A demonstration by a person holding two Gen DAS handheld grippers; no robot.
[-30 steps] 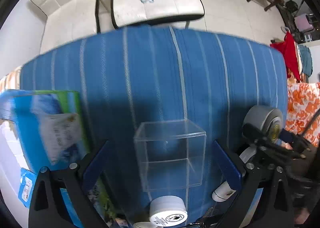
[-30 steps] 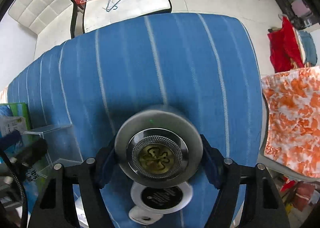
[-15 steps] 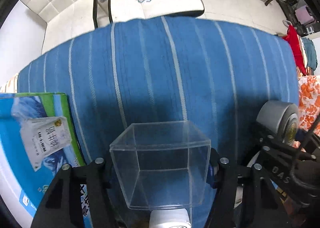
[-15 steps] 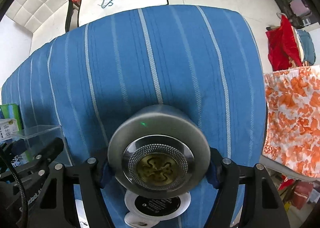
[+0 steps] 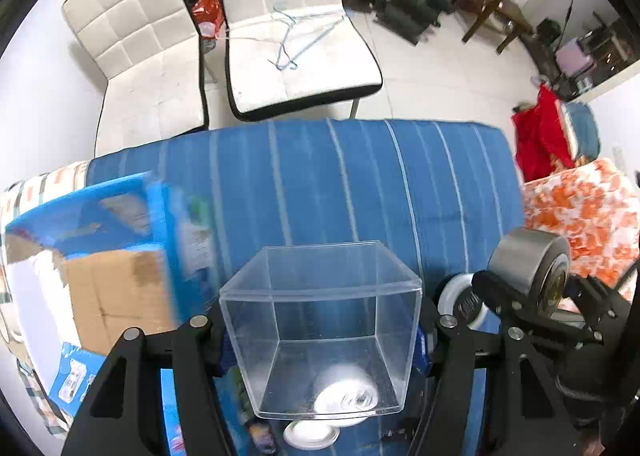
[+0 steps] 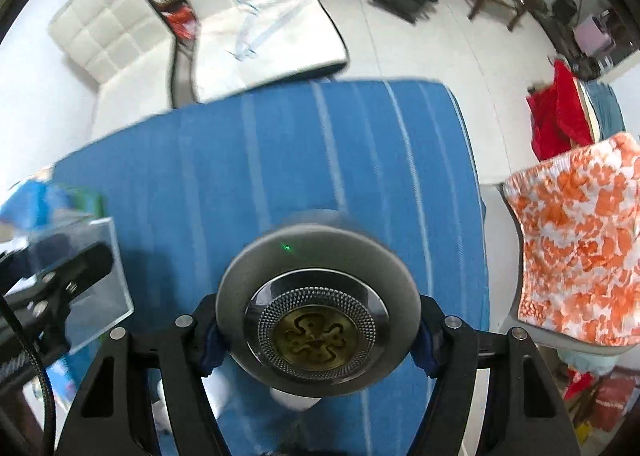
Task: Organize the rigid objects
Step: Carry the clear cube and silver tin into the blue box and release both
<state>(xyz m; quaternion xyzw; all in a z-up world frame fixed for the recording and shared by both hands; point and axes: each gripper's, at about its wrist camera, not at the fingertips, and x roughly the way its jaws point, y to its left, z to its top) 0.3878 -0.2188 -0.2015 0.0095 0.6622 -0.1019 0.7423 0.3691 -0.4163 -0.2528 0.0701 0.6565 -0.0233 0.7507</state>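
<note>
You stand over a blue striped cloth (image 5: 320, 183), white chairs (image 5: 288, 35) far behind it. Your left gripper (image 5: 320, 330) is closed on the clear box (image 5: 320, 328), held above the cloth, opening facing far. Just to its right, your right gripper (image 6: 318, 330) clamps the metal cylinder (image 6: 318, 308), axis along the fingers. A carton (image 5: 108, 256) lies at left.

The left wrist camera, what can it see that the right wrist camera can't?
Only the left wrist view shows the cardboard box and the white round lids seen through and below the clear box, which the left gripper holds. Only the right wrist view shows the round speaker's patterned brass face, gripped by the right gripper. Both show the clear box, the speaker, the blue striped cloth, the white chairs and the orange floral fabric.
</note>
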